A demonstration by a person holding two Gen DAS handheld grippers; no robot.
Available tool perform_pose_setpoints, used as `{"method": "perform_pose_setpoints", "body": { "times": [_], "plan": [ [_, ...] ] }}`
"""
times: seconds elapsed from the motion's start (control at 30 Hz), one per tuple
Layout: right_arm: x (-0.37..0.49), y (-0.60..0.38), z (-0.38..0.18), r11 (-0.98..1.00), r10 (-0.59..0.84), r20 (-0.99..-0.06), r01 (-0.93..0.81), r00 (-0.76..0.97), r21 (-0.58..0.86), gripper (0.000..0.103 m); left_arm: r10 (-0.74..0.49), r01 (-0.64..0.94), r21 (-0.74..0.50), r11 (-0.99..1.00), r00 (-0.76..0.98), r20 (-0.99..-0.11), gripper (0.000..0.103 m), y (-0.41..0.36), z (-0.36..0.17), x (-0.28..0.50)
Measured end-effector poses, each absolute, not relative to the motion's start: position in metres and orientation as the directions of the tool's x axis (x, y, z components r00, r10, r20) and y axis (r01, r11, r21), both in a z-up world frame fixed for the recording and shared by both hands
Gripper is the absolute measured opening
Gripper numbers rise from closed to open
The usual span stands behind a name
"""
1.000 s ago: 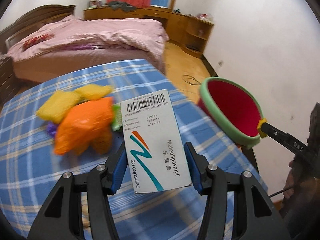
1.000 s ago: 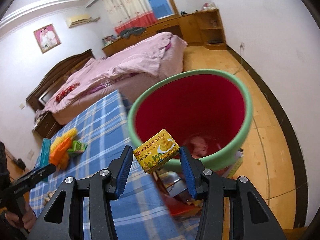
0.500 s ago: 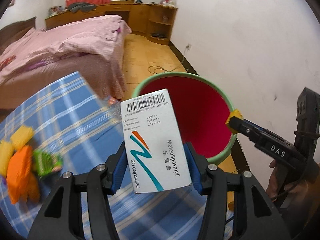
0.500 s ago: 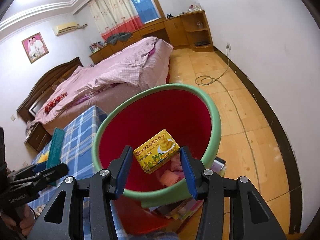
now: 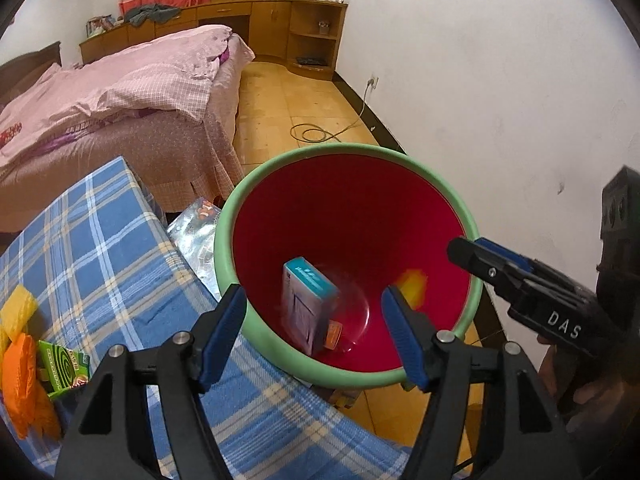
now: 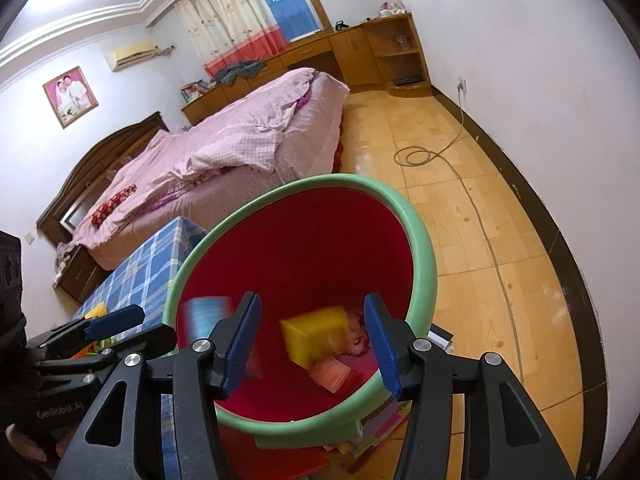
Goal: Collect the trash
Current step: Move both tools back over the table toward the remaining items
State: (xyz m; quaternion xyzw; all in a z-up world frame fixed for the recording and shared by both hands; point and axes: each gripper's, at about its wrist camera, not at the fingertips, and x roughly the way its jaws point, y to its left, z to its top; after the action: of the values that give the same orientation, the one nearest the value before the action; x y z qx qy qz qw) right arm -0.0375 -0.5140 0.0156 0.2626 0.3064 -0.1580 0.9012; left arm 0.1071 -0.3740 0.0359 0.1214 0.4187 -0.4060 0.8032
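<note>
Half a second ago each gripper was clamped on a carton above the bin; now both cartons are loose. The left gripper [image 5: 314, 334] has its jaws opening with nothing pressed between the pads, and the white-and-teal medicine box [image 5: 306, 306] shows blurred inside the red bin [image 5: 400, 152], low in the bowl at about 6 o'clock of the opening. The right gripper [image 6: 312, 344] is opening its jaws too, and the yellow cake box [image 6: 316, 334] is a smear between them, touching neither pad, falling toward the pink and orange scraps at the bottom. So two pieces of trash look delivered, and what remains seems to lie on the blue plaid table [image 5: 100, 248]: a green carton [image 5: 62, 362] beside orange and yellow bags [image 5: 20, 364] at 9 o'clock of the left wrist view. The bin's green rim stands just beside the table's corner, at about 3 o'clock from it, with a foil wrapper [image 5: 196, 236] wedged in the gap and books or papers under the bin's near side. The two grippers hang close together over the bowl, so backing out one at a time seems wise. The open floor toward 12 and 1 o'clock is free apart from a coiled cable [image 6: 416, 156]; the bed [image 5: 120, 92] closes off 11 o'clock.
</note>
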Motion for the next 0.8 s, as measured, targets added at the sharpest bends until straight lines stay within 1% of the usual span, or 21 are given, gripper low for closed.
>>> {"method": "perform_pose_setpoints", "body": {
  "times": [0.33,0.5,0.8],
  "plan": [
    [-0.060,-0.497,0.024,0.795,-0.118,-0.622,0.449,0.774,0.408,0.057,-0.533,0.699,-0.160,0.697,0.356,-0.768,0.070,-0.338,0.049,0.102],
    [-0.086,-0.473,0.037,0.795,-0.103,-0.590,0.423,0.801,0.435,0.057,-0.520,0.660,-0.172,0.731,0.377,-0.766,0.070,-0.303,0.055,0.093],
    [-0.111,-0.429,0.058,0.821,-0.070,-0.553,0.363,0.830,0.441,0.057,-0.480,0.563,-0.181,0.806,0.443,-0.758,0.070,-0.231,0.071,0.070]
  ]
}}
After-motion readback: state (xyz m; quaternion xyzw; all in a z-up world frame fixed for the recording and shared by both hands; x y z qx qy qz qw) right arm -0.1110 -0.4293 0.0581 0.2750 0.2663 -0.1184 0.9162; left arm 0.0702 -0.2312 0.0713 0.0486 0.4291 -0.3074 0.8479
